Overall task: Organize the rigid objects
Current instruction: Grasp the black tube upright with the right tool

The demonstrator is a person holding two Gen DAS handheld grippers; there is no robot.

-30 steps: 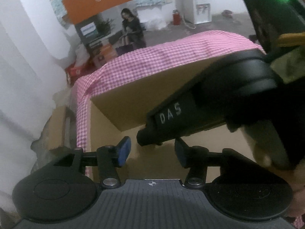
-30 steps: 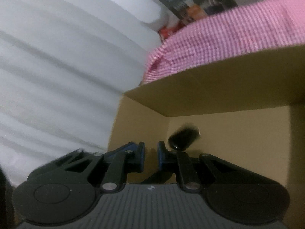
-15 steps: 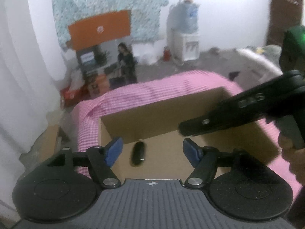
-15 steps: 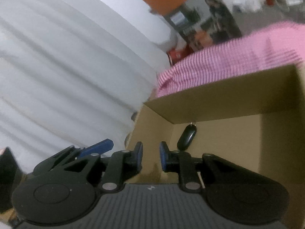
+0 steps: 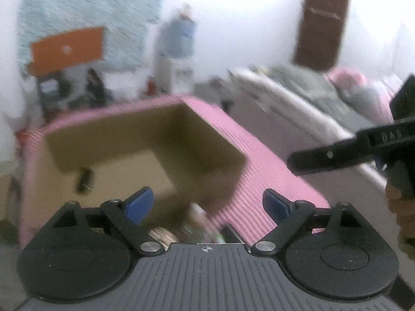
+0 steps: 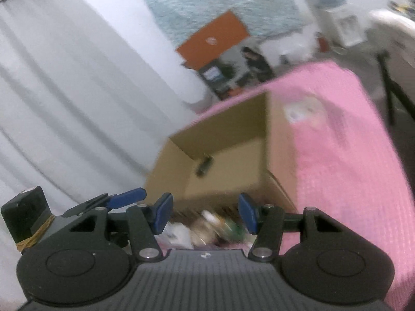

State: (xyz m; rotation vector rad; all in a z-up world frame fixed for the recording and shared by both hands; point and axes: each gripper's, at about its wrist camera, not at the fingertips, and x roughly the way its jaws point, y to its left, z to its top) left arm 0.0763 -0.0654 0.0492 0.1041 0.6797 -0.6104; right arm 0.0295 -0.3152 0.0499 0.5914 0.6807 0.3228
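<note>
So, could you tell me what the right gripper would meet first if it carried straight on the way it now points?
Probably the blurred heap of small items lying just ahead between the right gripper's opening, empty jaws, before the cardboard box behind them. Motion blur makes depth uncertain, so it might pass over them to the box's near wall.

I was working in a lived-in home room: a pink checked cloth (image 5: 272, 165) covered the table, a water dispenser (image 5: 176, 59) stood at the far wall, white curtains (image 6: 64, 103) hung left, bedding (image 5: 311, 96) lay right.
</note>
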